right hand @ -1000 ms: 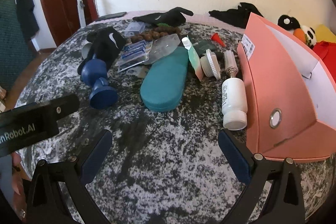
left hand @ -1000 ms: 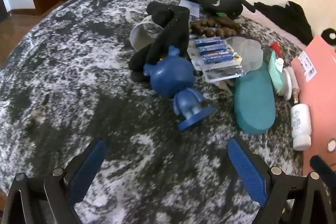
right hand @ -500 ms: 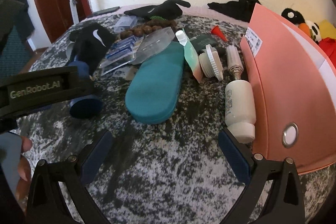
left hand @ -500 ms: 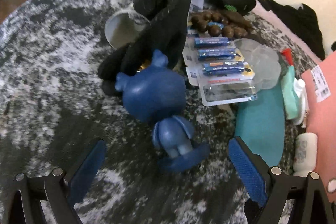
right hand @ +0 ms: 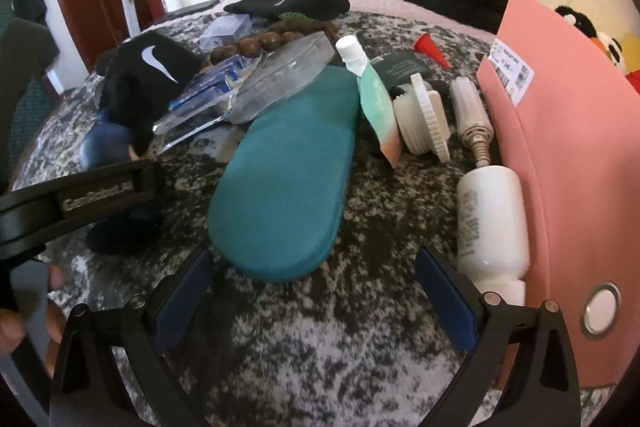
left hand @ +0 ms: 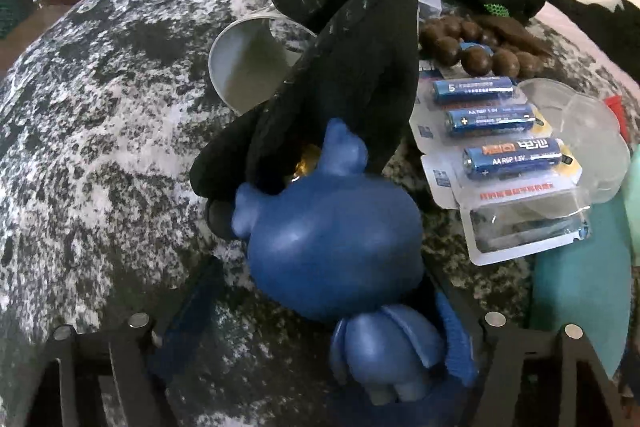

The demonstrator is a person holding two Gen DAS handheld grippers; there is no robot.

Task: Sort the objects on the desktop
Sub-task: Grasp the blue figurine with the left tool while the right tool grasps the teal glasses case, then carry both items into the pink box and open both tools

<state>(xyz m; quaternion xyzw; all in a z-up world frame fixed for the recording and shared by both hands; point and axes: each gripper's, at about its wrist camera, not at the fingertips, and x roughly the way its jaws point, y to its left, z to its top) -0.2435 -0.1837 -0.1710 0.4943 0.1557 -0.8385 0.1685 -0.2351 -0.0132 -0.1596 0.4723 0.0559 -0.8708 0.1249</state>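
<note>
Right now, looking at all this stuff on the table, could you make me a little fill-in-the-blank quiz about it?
1. The blue toy figure lies between the ____ gripper's fingers, which are closing.
2. The battery pack shows ____ blue batteries.
3. The white bottle lies beside the ____ folder.
4. The long glasses case is coloured ____.

Missing words: left; three; pink; teal

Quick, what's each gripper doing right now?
Left gripper: closing around the blue figurine, not yet gripping.
Right gripper: open, empty.
</note>
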